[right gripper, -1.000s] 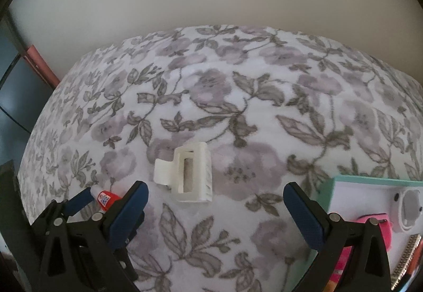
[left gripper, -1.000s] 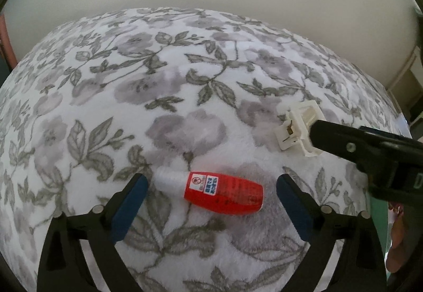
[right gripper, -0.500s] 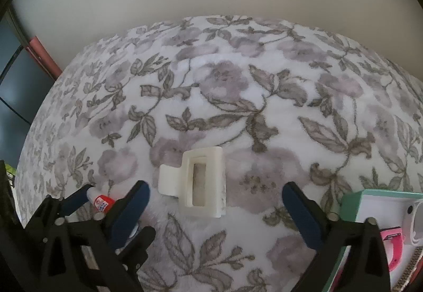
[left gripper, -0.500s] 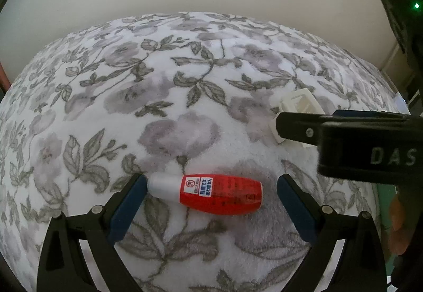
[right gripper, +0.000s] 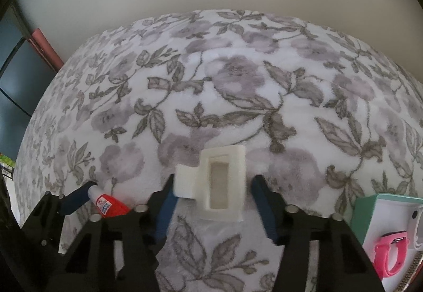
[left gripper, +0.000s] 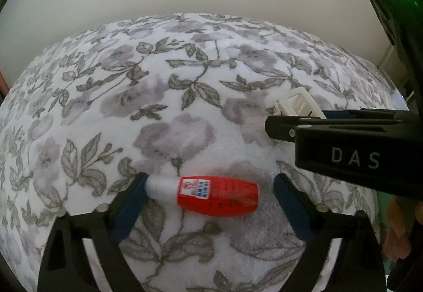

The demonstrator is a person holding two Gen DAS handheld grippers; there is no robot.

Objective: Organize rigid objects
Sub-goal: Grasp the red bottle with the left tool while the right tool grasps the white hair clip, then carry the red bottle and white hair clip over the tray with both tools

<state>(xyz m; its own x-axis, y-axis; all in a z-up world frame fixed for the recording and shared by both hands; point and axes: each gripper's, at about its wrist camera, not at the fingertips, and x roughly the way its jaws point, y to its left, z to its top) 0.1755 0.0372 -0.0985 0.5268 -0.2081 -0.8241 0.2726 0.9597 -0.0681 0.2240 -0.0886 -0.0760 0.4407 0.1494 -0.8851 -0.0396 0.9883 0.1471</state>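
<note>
Tray (right gripper: 366, 208) cut off at right edge, contents partly out of frame. Hair clip (left gripper: 296, 104) half hidden behind right gripper (left gripper: 280, 128). Bottle label (left gripper: 199, 187) unreadable.

- Bed (left gripper: 185, 96), covered by a fleecy white blanket (right gripper: 238, 86) printed with grey-lilac flowers and grey leaves; runs back to a plain pale wall.
- Red bottle (left gripper: 219, 197) with white cap, lying on its side on the blanket, cap pointing left in the left wrist view; label with blue and white print facing up.
- White clip (right gripper: 219, 183), boxy with a rectangular opening, lying flat on the blanket near the bottle, apart from it.
- Teal-rimmed white box (right gripper: 370, 204) at the right edge of the right wrist view, resting on the blanket, well apart from the clip; pink band (right gripper: 388, 255) and other small items inside.
</note>
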